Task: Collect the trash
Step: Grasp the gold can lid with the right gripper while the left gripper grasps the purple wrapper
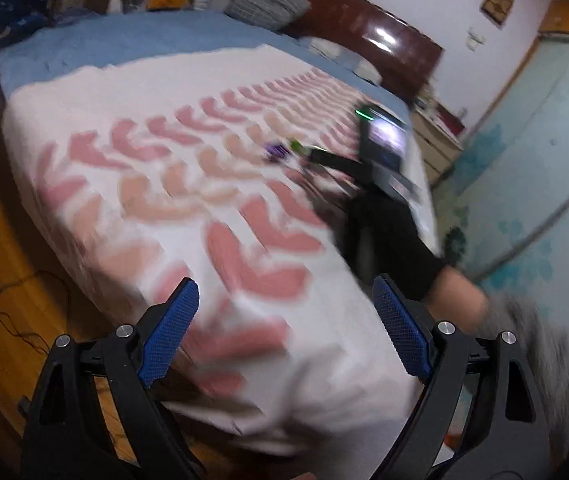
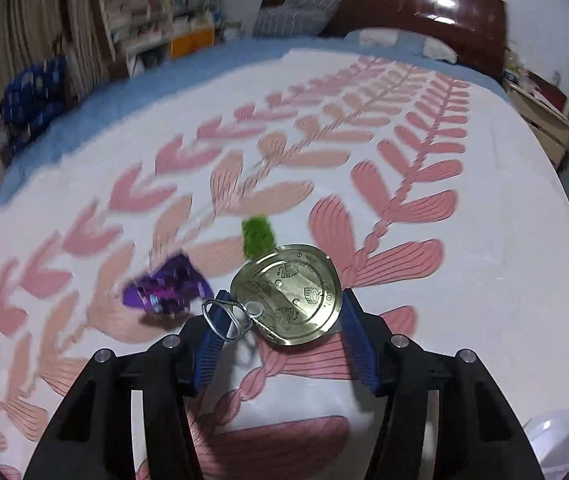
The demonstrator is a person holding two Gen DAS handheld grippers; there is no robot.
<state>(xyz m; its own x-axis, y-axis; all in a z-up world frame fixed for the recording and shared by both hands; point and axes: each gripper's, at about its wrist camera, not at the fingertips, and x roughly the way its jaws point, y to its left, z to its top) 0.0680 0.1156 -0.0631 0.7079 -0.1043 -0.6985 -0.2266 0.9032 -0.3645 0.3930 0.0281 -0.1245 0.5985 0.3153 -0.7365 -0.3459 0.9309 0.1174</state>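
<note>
My right gripper point(image 2: 284, 302) is shut on a round gold can lid point(image 2: 288, 294) with a pull ring point(image 2: 224, 318), held between the blue pads just above the bed. A crumpled purple wrapper point(image 2: 164, 286) lies on the bedspread just left of it, and a green scrap point(image 2: 258, 236) lies just beyond the lid. My left gripper point(image 1: 284, 300) is open and empty over the near corner of the bed. In the left wrist view the purple wrapper point(image 1: 275, 153) and green scrap point(image 1: 295, 145) look small, with the right gripper point(image 1: 320, 156) beside them.
The bed has a white bedspread point(image 2: 484, 260) with pink leaf patterns over a blue sheet point(image 1: 124, 40). A dark wooden headboard point(image 1: 364, 28) and pillows stand at the far end. Wooden floor with a cable point(image 1: 0, 304) lies left of the bed. Shelves point(image 2: 156, 12) stand at back left.
</note>
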